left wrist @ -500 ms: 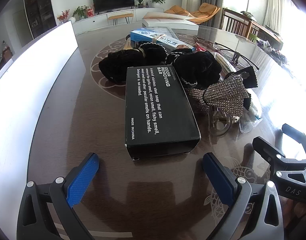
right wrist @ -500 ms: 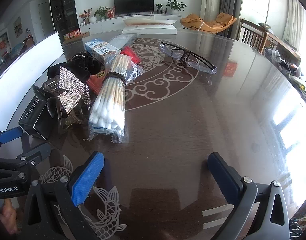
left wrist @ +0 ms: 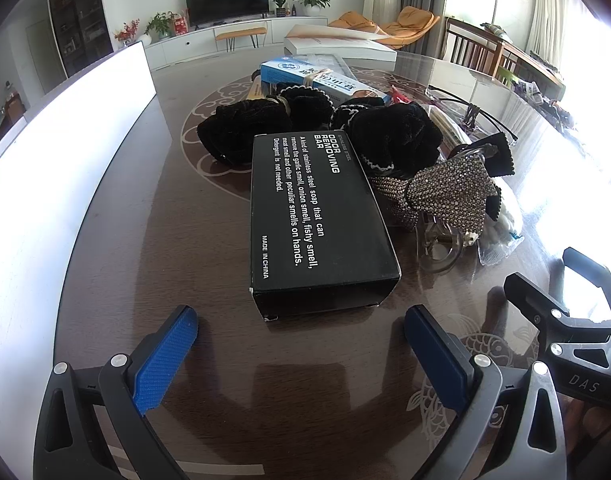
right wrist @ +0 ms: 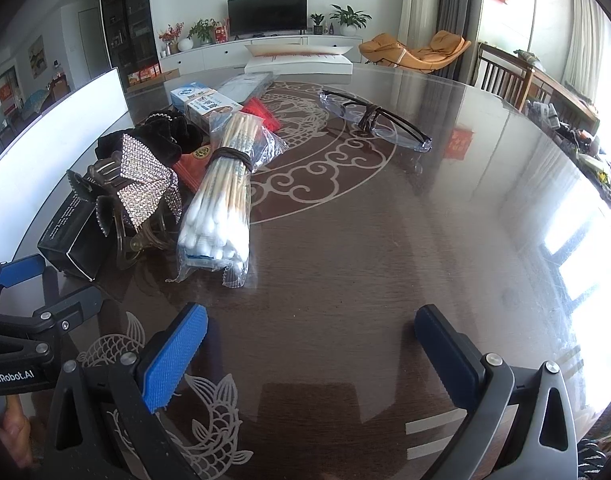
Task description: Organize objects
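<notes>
Both grippers hang over the table (right wrist: 385,240) with jaws spread wide and nothing between them. The left gripper (left wrist: 301,344) faces the black box (left wrist: 317,220), which lies flat just ahead, touching the hair clip (left wrist: 445,196) and scrunchies (left wrist: 385,136).

Hazards:
- Closing on the box may drag the clip along.
- The swab bag (right wrist: 217,208) near the right gripper (right wrist: 311,340) is slippery and may slide.

A dark television (right wrist: 267,14) stands on a white cabinet (right wrist: 241,50) far ahead. An orange lounge chair (right wrist: 421,50) sits right, near bright curtained windows (right wrist: 585,40).
</notes>
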A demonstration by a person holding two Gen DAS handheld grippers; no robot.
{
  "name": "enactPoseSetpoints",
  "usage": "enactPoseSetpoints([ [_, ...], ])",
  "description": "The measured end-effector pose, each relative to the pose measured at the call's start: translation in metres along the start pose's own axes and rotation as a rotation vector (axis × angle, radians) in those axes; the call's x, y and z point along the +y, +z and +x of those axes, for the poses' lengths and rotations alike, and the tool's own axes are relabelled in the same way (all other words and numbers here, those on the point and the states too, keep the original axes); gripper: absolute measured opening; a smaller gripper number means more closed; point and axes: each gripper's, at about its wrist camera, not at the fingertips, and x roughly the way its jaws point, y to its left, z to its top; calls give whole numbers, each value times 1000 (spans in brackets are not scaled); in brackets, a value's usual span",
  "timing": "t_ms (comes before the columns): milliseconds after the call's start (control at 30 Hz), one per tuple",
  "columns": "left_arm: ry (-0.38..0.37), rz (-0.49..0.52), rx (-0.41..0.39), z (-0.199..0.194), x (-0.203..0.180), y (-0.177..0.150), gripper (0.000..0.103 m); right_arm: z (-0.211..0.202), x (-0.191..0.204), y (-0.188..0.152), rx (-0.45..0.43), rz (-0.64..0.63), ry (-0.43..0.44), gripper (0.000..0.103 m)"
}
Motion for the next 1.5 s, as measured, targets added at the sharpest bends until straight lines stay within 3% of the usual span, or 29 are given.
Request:
enactPoseSetpoints([
  [633,7,-11,14,1,1,1,103,0,0,-2,-2,0,0,103],
  [900,-43,12,119,2,0,8,103,0,0,-2,-3,0,0,103],
  [1033,-110,-5,99,-6,1,15,103,0,0,-3,-3,0,0,103],
  [1333,-102,9,118,19,-3,42,103,0,0,-3,-4,0,1,103],
  [1433,-77,20,88,20,-3,47,103,0,0,-3,-4,1,1,103],
  [1467,-59,23,73,18,-3,48,98,1,0,-3,-4,1,1,103],
  [1500,-57,24,64,17,-2,48,81,1,0,-3,-4,1,1,103],
])
